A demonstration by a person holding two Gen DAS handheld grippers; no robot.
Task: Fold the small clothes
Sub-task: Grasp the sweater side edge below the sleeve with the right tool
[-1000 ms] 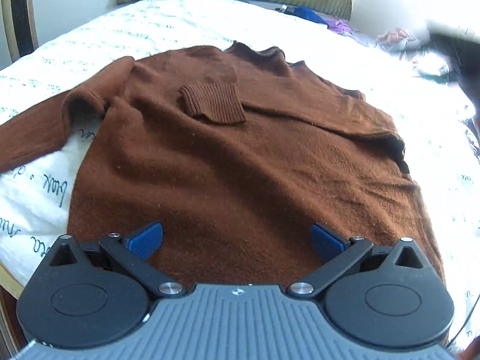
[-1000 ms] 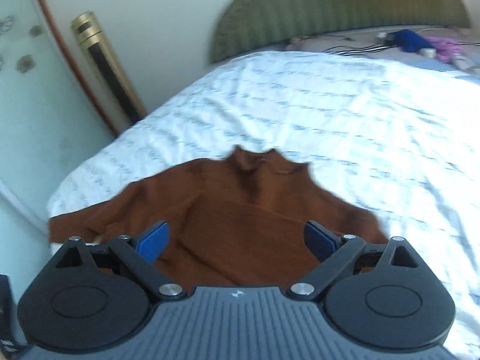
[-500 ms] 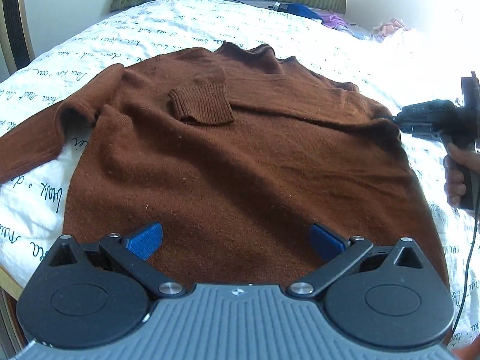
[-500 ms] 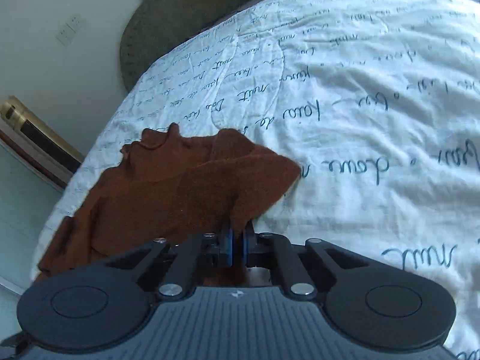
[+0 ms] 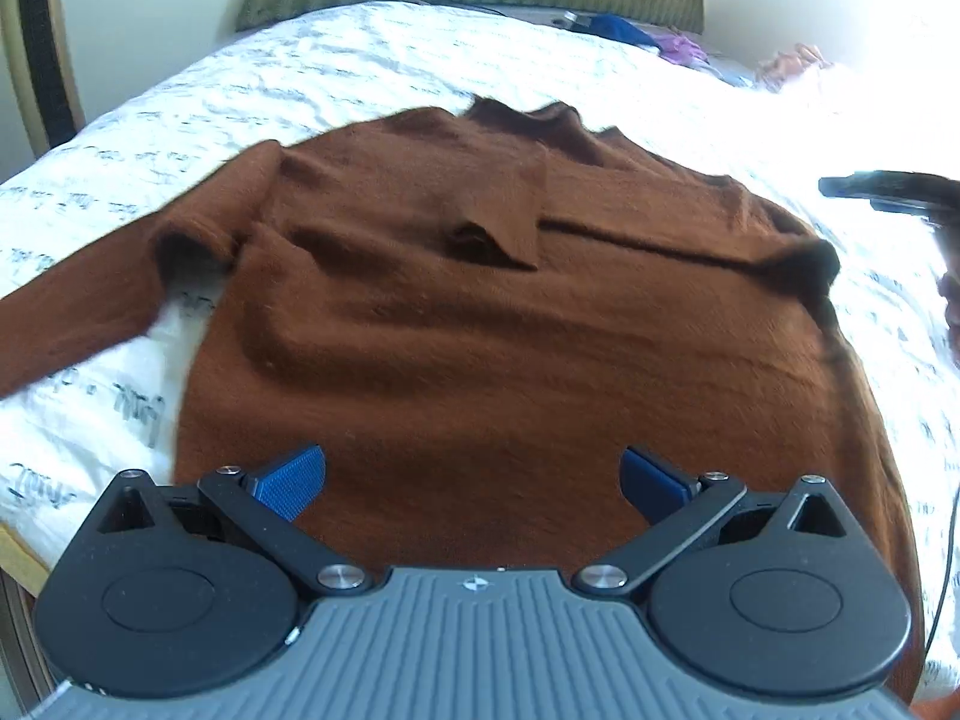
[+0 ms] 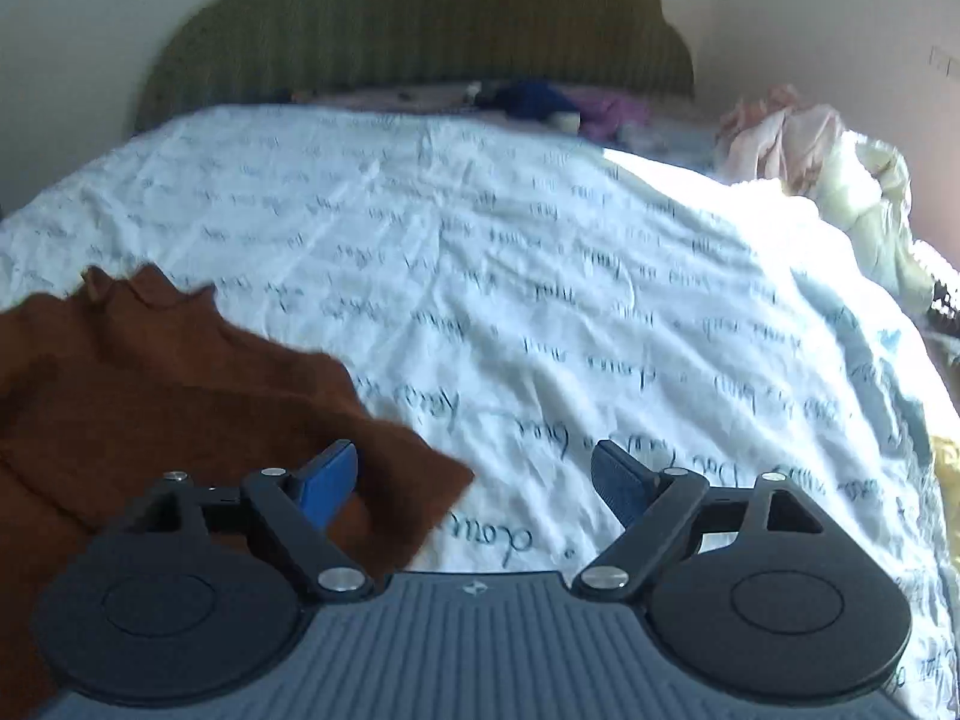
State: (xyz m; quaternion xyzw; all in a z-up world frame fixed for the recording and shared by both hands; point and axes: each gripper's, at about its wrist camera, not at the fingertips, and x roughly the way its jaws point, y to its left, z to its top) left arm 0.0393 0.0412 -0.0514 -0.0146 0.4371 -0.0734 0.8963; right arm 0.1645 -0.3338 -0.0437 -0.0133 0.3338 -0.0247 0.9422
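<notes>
A brown knit sweater (image 5: 510,324) lies flat on the white bedspread (image 5: 360,78). One sleeve is folded across the chest, its cuff (image 5: 498,234) near the middle. The other sleeve (image 5: 90,306) stretches out to the left. My left gripper (image 5: 474,477) is open and empty above the sweater's hem. My right gripper (image 6: 474,480) is open and empty at the sweater's right shoulder corner (image 6: 420,480), its left fingertip (image 6: 330,480) over the fabric. The right gripper also shows at the right edge of the left wrist view (image 5: 888,192).
A green headboard (image 6: 420,30) stands at the far end of the bed. Loose clothes lie there: a blue and purple heap (image 6: 558,105) and a pink and cream heap (image 6: 828,162). The wooden bed edge (image 5: 24,564) is at the lower left.
My right gripper was shut on the sweater's right shoulder corner half a second ago; it has let go and is open. The left gripper has stayed open over the hem.
</notes>
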